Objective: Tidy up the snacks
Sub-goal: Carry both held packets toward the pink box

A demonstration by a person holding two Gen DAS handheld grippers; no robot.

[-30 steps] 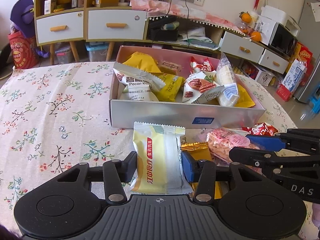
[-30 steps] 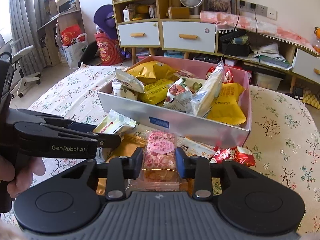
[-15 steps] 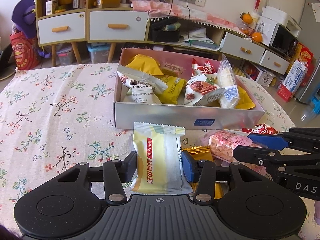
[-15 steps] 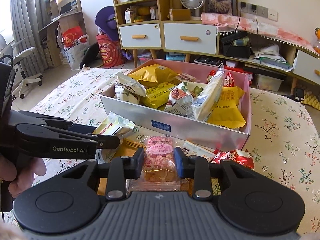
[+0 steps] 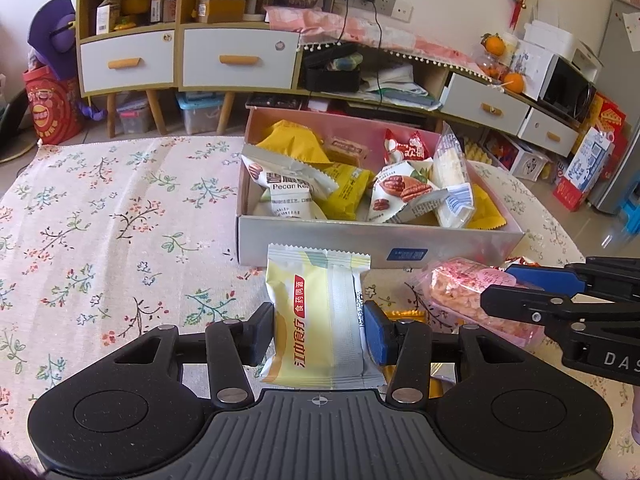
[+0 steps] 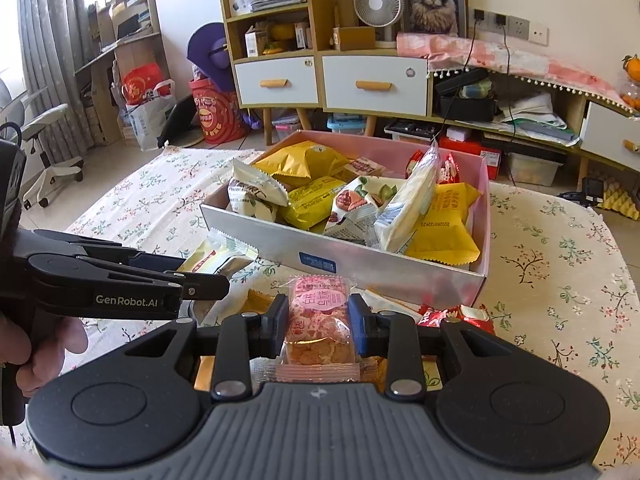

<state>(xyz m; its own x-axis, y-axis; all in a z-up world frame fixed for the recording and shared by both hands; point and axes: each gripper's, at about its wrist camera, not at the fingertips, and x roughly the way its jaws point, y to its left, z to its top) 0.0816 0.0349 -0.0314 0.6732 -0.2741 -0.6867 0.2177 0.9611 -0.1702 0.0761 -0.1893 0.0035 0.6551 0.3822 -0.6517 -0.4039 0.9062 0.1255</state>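
My left gripper (image 5: 319, 330) is shut on a yellow-and-white snack packet (image 5: 320, 312) and holds it above the table, just in front of the open snack box (image 5: 360, 242). My right gripper (image 6: 318, 324) is shut on a pink-wrapped rice cake bar (image 6: 320, 320), also lifted in front of the box (image 6: 340, 256). The box is pink inside, silver outside, and holds several packets. The right gripper's side shows at the right of the left wrist view (image 5: 560, 300); the left gripper's side shows at the left of the right wrist view (image 6: 120, 280).
A gold packet (image 5: 404, 316) and red packets (image 6: 456, 316) lie on the floral tablecloth (image 5: 100, 240) below the grippers. Cabinets with drawers (image 5: 180, 60) stand beyond the table's far edge.
Both grippers have risen with their packets still held. The box and table look lower and farther in both views.
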